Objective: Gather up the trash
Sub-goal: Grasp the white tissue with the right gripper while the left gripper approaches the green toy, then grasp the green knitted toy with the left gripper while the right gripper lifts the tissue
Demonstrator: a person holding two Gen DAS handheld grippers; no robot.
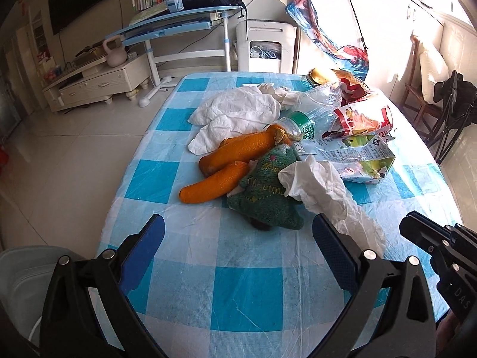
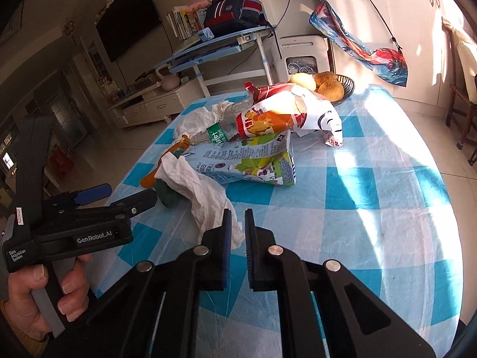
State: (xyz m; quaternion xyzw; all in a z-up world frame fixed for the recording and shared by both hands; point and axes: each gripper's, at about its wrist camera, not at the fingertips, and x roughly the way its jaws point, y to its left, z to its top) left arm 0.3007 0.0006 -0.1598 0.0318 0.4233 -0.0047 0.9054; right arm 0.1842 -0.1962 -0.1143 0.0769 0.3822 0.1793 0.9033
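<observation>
A trash pile lies on the blue-checked table (image 1: 238, 283): orange peels (image 1: 238, 152), a green Christmas-tree cloth (image 1: 265, 191), crumpled white tissue (image 1: 322, 191), white paper towels (image 1: 238, 110), a plastic bottle (image 1: 304, 119), a milk carton (image 1: 357, 155) and snack bags (image 1: 363, 116). My left gripper (image 1: 238, 229) is open and empty just in front of the green cloth. My right gripper (image 2: 237, 217) is nearly shut and empty, its tips at the edge of the tissue (image 2: 202, 191). The carton (image 2: 247, 161), bottle (image 2: 220, 131) and snack bag (image 2: 286, 113) lie beyond it.
A wire basket of bread rolls (image 2: 325, 85) stands at the table's far side. A grey bin (image 1: 26, 286) sits below the table's near left corner. A blue desk (image 1: 179, 21), a white appliance (image 1: 265, 44) and a chair (image 1: 423, 89) stand around the table.
</observation>
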